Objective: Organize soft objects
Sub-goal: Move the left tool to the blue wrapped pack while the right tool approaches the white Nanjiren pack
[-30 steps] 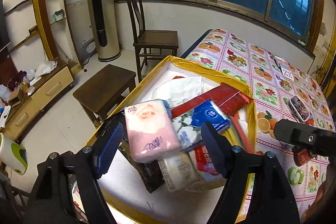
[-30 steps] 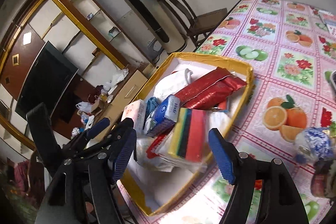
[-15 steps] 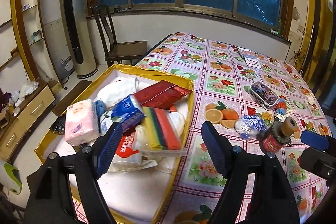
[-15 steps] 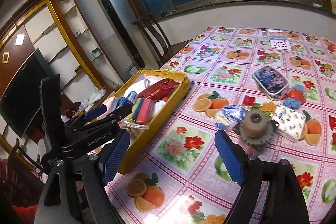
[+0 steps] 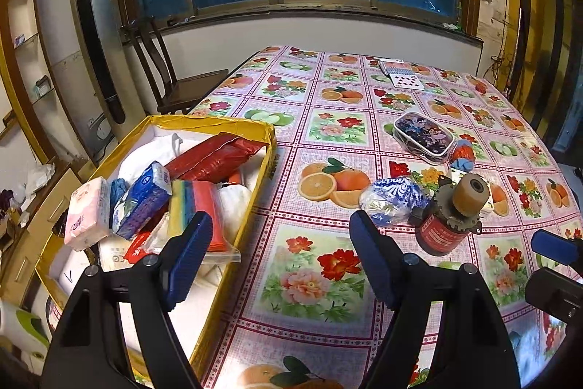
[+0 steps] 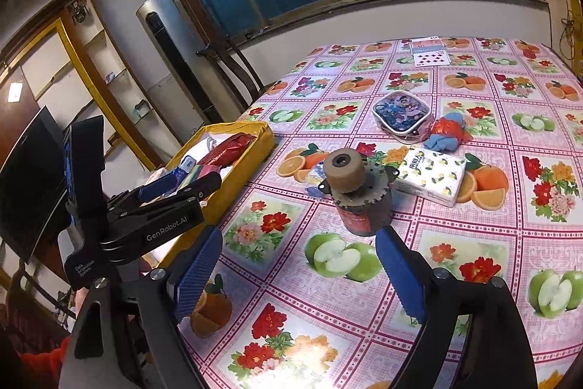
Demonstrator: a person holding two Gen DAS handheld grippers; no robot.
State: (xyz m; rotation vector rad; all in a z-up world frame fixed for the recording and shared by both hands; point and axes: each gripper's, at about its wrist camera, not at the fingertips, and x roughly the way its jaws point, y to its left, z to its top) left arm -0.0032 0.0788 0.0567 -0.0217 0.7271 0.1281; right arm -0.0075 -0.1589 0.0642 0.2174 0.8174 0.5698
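The tabletop (image 5: 328, 283) with its fruit-and-flower cloth fills most of both views, and the yellow box (image 5: 237, 236) at the left of the left wrist view already holds soft packs: a pink tissue pack (image 5: 87, 214), a blue tissue pack (image 5: 142, 203), a striped sponge pack (image 5: 196, 206) and red foil bags (image 5: 215, 159). I judge the step in hand to be fetching the next soft thing from the cluster right of centre. There I see a white lemon-print tissue pack (image 6: 430, 175), a blue-and-white plastic packet (image 5: 391, 201), a small red-and-blue soft toy (image 6: 446, 132) and a patterned pouch (image 6: 400, 113); a hard red can with a geared roller on top (image 6: 359, 195) stands in front of them. My right claw (image 6: 298, 274) is wide open and empty, low in its frame, pointed at that can. My left claw (image 5: 280, 257) is likewise spread open with nothing in it, hanging over the box's near edge. To do this well I would steer the right claw around the right side of the can, not over it, and close on the lemon-print pack across its short side, squeezing gently. Whether the can touches the blue-and-white packet I cannot quite tell from here.
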